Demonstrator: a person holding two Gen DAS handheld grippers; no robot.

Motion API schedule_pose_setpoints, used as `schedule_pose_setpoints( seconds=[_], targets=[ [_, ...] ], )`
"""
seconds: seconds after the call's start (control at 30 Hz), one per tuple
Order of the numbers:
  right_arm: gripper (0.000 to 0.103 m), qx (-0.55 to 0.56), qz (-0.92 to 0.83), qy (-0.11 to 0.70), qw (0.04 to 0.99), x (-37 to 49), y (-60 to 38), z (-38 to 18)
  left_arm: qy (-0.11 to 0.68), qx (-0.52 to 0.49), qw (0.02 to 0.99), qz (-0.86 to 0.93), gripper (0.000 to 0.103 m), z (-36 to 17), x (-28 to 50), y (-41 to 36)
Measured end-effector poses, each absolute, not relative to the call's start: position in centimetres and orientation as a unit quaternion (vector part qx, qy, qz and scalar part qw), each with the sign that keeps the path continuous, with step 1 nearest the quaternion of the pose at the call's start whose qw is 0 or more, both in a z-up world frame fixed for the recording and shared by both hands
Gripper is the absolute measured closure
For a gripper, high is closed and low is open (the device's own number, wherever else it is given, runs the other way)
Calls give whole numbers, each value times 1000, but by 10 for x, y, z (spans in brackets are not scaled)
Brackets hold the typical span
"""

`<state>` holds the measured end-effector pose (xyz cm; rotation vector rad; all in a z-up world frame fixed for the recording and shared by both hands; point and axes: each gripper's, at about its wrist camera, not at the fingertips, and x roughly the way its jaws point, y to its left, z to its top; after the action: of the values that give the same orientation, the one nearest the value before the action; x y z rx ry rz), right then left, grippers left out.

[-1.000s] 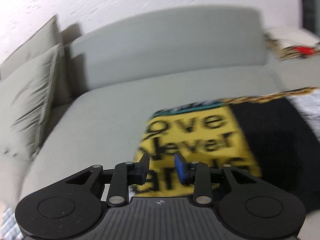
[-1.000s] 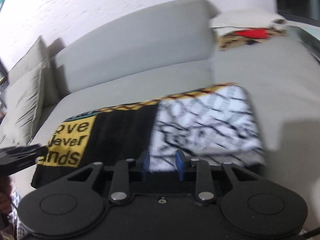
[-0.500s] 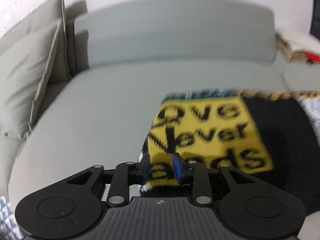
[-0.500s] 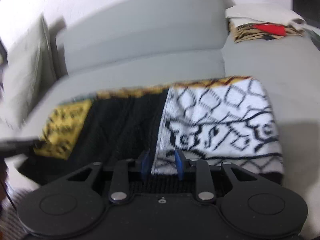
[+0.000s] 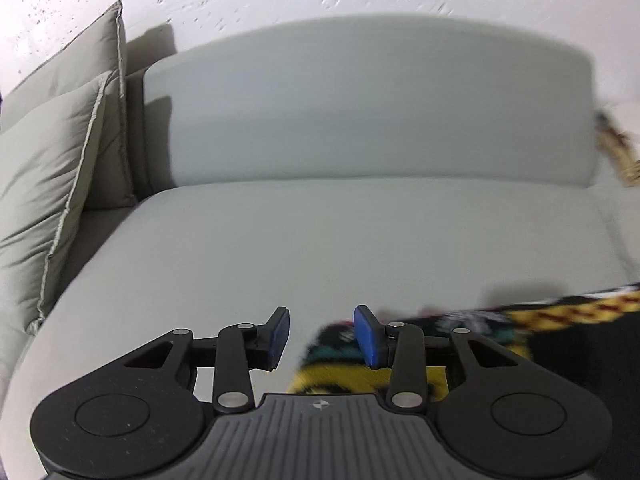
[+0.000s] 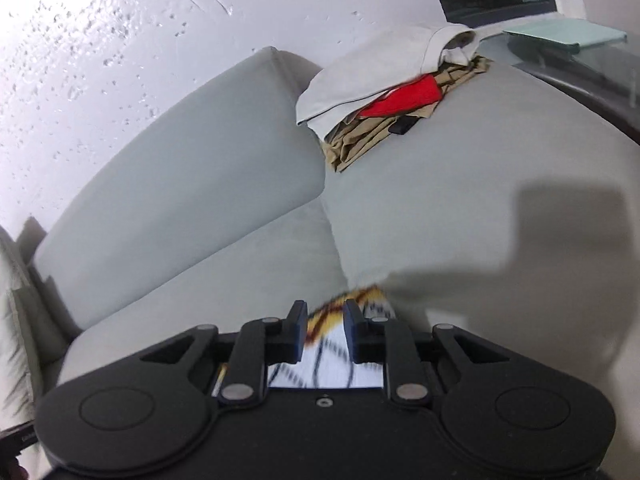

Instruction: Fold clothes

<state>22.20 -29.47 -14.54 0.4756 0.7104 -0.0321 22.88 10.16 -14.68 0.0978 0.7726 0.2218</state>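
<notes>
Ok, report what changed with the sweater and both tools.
The left tool had pinched the yellow corner of the sweater; its jaws now stand wider, with the fabric beside them, apparently released. Both tools swung forward toward the backrest, so the sweater shows only low in each view. Fabric sits between the fingers of the right tool; grip unclear. The clothes pile and cushions stayed put.

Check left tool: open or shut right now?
Open. In the left wrist view the left tool shows a wide gap between its blue pads, with bare sofa cushion in it; the patterned garment lies beside the right pad, ungripped.
</notes>
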Motion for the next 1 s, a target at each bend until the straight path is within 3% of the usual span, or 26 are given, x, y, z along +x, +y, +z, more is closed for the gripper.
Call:
schedule_pose_setpoints(
  seconds=[0.2, 0.43, 0.63, 0.77, 0.83, 0.9, 1.0],
  targets=[
    [91, 170, -46, 400, 899, 255, -289, -196, 419, 26, 899, 129, 65, -191, 247, 123],
    [94, 174, -53, 423, 888, 253, -291, -182, 414, 54, 901, 120, 65, -167, 232, 120],
    [85, 195, 2, 404, 894, 182, -298, -119, 375, 32, 923, 78, 65, -108, 135, 120],
    [69, 185, 48, 416, 889, 130, -295, -99, 374, 51, 923, 71, 65, -98, 72, 111],
    [68, 170, 59, 425, 887, 112, -286, -102, 379, 42, 921, 74, 66, -103, 56, 110],
    [70, 155, 69, 434, 885, 95, -277, -107, 387, 33, 919, 61, 66, -109, 46, 107],
    [82, 157, 69, 442, 880, 86, -266, -119, 396, 57, 916, 41, 75, -121, 40, 98]
  ],
)
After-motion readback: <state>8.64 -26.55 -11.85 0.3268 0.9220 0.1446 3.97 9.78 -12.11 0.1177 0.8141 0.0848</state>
